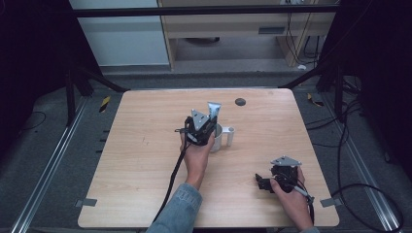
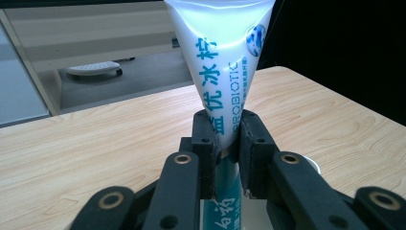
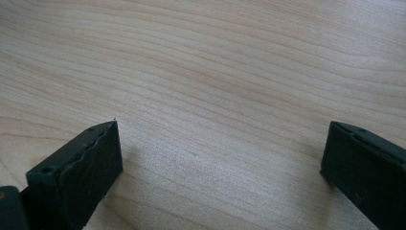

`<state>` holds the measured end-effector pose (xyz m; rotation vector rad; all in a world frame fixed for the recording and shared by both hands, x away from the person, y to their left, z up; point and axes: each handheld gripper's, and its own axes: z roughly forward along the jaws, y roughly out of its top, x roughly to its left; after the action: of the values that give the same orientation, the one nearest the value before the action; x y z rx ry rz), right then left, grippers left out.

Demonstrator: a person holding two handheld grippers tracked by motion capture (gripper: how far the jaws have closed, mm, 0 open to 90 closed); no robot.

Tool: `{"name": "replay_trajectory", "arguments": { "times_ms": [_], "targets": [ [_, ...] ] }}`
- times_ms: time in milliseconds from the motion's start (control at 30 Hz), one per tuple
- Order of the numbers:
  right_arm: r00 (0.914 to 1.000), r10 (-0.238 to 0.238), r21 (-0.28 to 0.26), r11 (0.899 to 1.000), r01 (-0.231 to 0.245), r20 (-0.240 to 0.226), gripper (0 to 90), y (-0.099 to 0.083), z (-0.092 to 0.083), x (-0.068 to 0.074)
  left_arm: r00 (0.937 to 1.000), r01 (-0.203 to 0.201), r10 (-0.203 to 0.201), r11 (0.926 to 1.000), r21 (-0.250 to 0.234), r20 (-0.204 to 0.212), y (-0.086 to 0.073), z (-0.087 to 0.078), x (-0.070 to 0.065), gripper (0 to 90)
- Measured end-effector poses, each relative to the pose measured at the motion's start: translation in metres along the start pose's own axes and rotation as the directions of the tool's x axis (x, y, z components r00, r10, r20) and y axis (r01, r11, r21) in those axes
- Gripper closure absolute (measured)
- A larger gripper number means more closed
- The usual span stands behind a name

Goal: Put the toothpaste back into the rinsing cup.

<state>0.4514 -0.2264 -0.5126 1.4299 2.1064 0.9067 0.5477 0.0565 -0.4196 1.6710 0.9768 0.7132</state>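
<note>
A white, soft plastic tube printed with teal lettering (image 2: 225,72) stands upright in my left tongs (image 2: 225,143), its flat crimped end uppermost and its lower part reaching down into a white cylindrical cup with a side handle (image 1: 224,136). The two black jaws are pressed against the tube from either side, pinching it at about its middle. In the high view the tube (image 1: 214,109) rises just above my left tongs (image 1: 201,127), and the cup sits right beside my left hand (image 1: 197,153), near the middle of the light wooden worktop (image 1: 145,160).

My right tongs (image 1: 265,183) rest low over the near right part of the worktop, well apart from the cup and tube. In the right gripper view their jaws stand spread wide, with bare wood grain (image 3: 215,96) between them and nothing gripped.

A small dark round disc (image 1: 240,101) lies near the far edge of the worktop, beyond the cup. Black cables trail from both tongs towards me.
</note>
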Motion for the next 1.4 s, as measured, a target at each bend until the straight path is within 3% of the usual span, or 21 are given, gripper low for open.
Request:
{"name": "replay_trajectory", "arguments": {
  "times_ms": [433,1133,1400],
  "targets": [
    [1.0000,0.000,0.000,1.000,0.000,0.000,0.5,0.0000,0.0000,0.0000,0.9998,0.009,-0.010,0.9996,0.025,0.018,-0.0056,0.0042,0.0003,78.1],
    [1.0000,0.000,0.000,1.000,0.000,0.000,0.5,0.0000,0.0000,0.0000,0.9992,0.005,-0.008,0.9980,0.063,0.039,-0.0001,0.0085,0.0008,77.1],
    [1.0000,0.000,0.000,1.000,0.000,0.000,0.5,0.0000,0.0000,0.0000,0.9989,0.004,-0.007,0.9984,0.057,0.047,0.0004,0.0085,0.0001,74.4]
  ]
}}
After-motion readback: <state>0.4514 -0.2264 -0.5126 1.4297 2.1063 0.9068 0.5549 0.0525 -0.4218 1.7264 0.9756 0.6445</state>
